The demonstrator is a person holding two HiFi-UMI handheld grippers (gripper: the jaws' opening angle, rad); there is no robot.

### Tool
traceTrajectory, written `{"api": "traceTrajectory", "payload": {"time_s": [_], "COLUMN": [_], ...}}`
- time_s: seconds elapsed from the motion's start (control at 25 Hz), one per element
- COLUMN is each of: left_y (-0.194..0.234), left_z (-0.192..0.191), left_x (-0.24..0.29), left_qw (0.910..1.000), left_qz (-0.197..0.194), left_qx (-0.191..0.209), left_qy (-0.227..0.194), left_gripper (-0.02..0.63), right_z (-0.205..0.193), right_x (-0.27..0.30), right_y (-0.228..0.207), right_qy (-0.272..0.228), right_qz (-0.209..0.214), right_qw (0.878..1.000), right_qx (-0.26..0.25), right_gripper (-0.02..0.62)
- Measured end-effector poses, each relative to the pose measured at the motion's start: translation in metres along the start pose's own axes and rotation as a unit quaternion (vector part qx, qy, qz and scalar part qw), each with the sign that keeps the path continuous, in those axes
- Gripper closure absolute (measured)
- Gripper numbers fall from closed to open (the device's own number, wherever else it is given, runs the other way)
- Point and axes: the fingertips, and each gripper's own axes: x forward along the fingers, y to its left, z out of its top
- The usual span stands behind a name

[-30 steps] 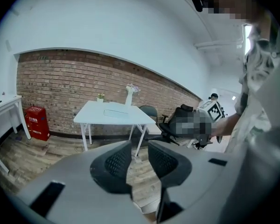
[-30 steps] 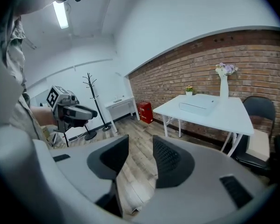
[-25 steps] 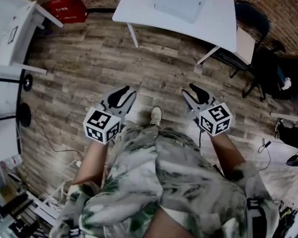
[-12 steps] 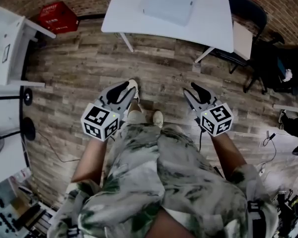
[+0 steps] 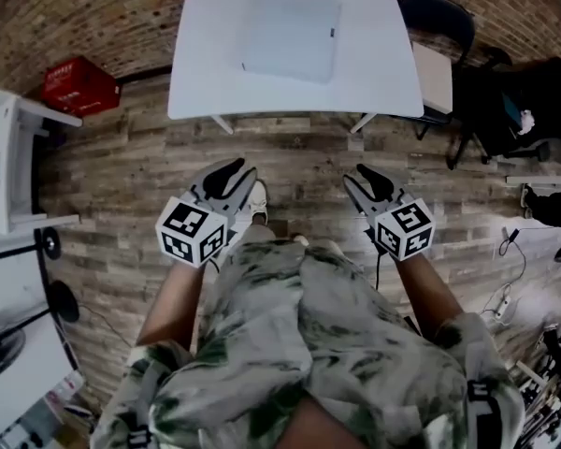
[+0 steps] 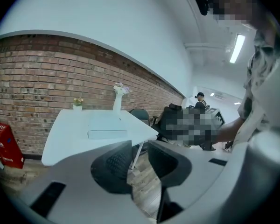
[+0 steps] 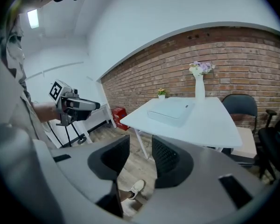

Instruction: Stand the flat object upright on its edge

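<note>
A flat white box point(image 5: 290, 40) lies on its broad face on a white table point(image 5: 383, 73) ahead of me. The left gripper view shows the box point(image 6: 107, 129) edge-on on the table point(image 6: 65, 136). In the right gripper view the box point(image 7: 170, 112) rests mid-table point(image 7: 210, 122). My left gripper point(image 5: 232, 169) and right gripper point(image 5: 363, 174) hang side by side over the wooden floor, well short of the table. Both are open, with only floor in the gap between the jaws point(image 6: 139, 160) point(image 7: 140, 160). The right gripper view also catches the left gripper point(image 7: 97, 106) off to its left.
A red crate point(image 5: 79, 84) sits on the floor at the left by the brick wall. A black chair point(image 5: 439, 26) stands at the table's right. A white vase of flowers point(image 7: 199, 80) and a small plant point(image 7: 162, 93) stand at the table's far edge. White furniture point(image 5: 9, 157) lines the left side.
The table and box have slid toward the middle of the head view and closer as the person steps forward. Both grippers keep the same pose and gap.
</note>
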Motion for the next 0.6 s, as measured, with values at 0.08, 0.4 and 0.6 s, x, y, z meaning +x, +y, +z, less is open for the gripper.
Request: {"api": "traceTrajectory", "payload": {"time_s": [0.08, 0.4, 0.6], "left_y": [0.018, 0.100, 0.141], "left_z": [0.012, 0.048, 0.063], "left_x": [0.008, 0.034, 0.050], "left_qw": [0.9999, 0.9981, 0.9953], "left_qz": [-0.014, -0.056, -0.089], "left_qx": [0.007, 0.021, 0.030], "left_qy": [0.003, 0.014, 0.024], "left_gripper": [0.491, 0.491, 0.491], "right_z": [0.015, 0.063, 0.086], "right_x": [0.014, 0.077, 0.110], "right_y": [-0.005, -0.027, -0.039], "right_qy": [-0.005, -0.012, -0.013], "right_qz": [-0.011, -0.054, -0.085], "right_qw": [1.000, 0.998, 0.995], "right_qx": [0.009, 0.040, 0.058], "right_gripper": [0.429, 0.430, 0.428]}}
